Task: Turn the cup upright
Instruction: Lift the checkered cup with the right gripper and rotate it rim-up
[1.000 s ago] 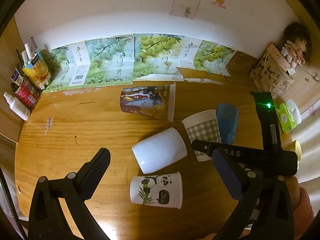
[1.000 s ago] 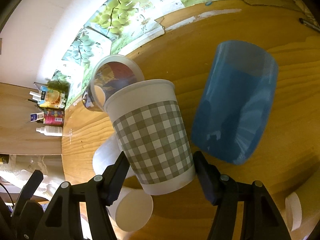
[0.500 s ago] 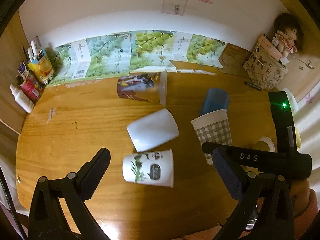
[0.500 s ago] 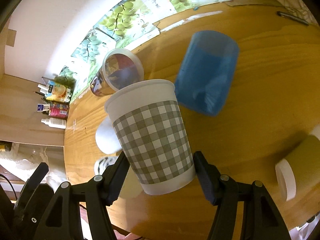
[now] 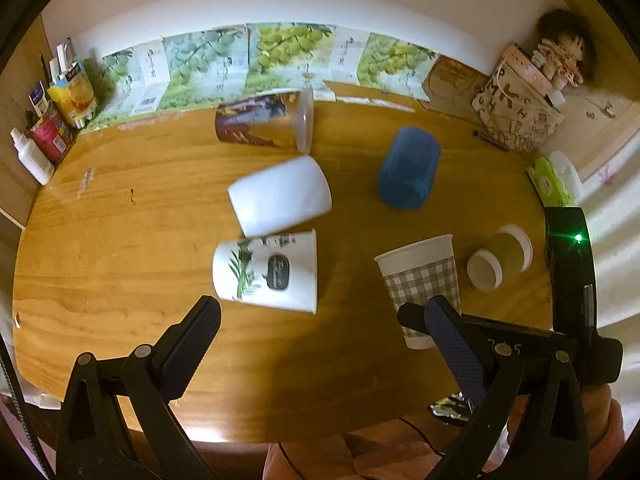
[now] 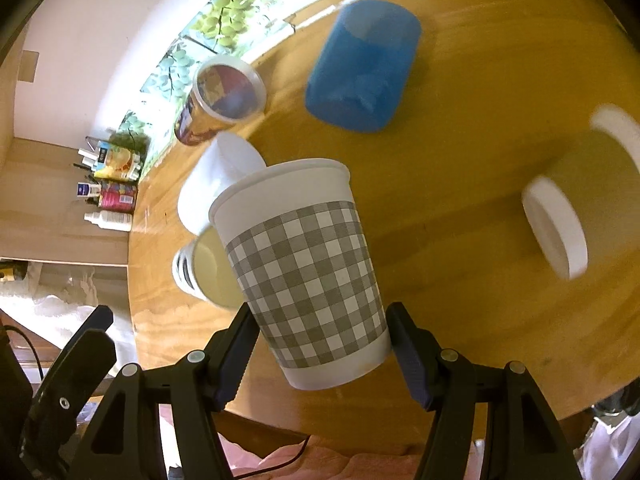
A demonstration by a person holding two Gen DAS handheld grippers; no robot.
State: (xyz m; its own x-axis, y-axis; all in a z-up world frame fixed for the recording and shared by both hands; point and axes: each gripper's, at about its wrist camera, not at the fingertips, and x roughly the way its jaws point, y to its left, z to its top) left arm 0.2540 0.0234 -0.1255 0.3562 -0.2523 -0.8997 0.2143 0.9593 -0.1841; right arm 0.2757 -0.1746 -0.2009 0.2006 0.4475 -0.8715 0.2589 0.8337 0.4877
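My left tongs (image 5: 320, 328) hang open above the counter (image 5: 100, 248), near the toppled panda cup (image 5: 266, 270); my right tongs (image 6: 320, 344) clamp the checked paper cup (image 6: 304, 276), rim up, beside the fallen olive cup (image 6: 576, 196)

The right tongs (image 6: 322, 356) carried the checked cup (image 5: 420, 280) away from the blue cup (image 5: 408, 174) toward the table's (image 5: 100, 240) near edge, close beside an olive cup (image 5: 500, 258). The left tongs (image 5: 320, 344) drew back too.
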